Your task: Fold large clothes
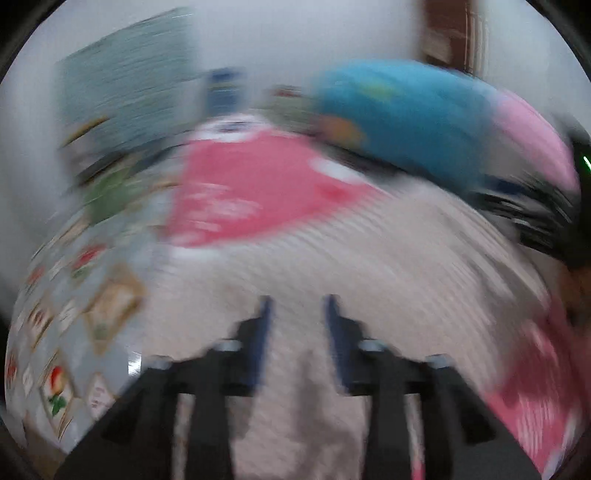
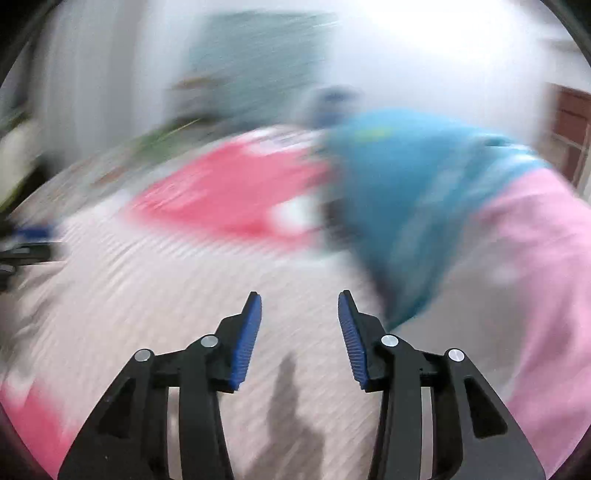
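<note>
Both views are motion-blurred. A pale striped garment [image 1: 332, 258] lies spread out below my left gripper [image 1: 297, 306], which is open and empty above it. The same striped cloth [image 2: 166, 288] fills the right wrist view under my right gripper [image 2: 299, 302], also open and empty. A pink-red garment [image 1: 255, 192] lies beyond the striped one, also in the right wrist view [image 2: 229, 192]. A blue garment [image 1: 406, 122] and a light pink one [image 1: 532, 140] are heaped at the right; they show in the right wrist view too [image 2: 406, 192] [image 2: 546, 258].
A patterned bedsheet [image 1: 74, 332] with red flower squares covers the surface at the left. A teal board [image 1: 125, 77] hangs on the white wall behind. A brown door [image 1: 450, 33] is at the far right. The other gripper [image 1: 535, 218] shows at the right edge.
</note>
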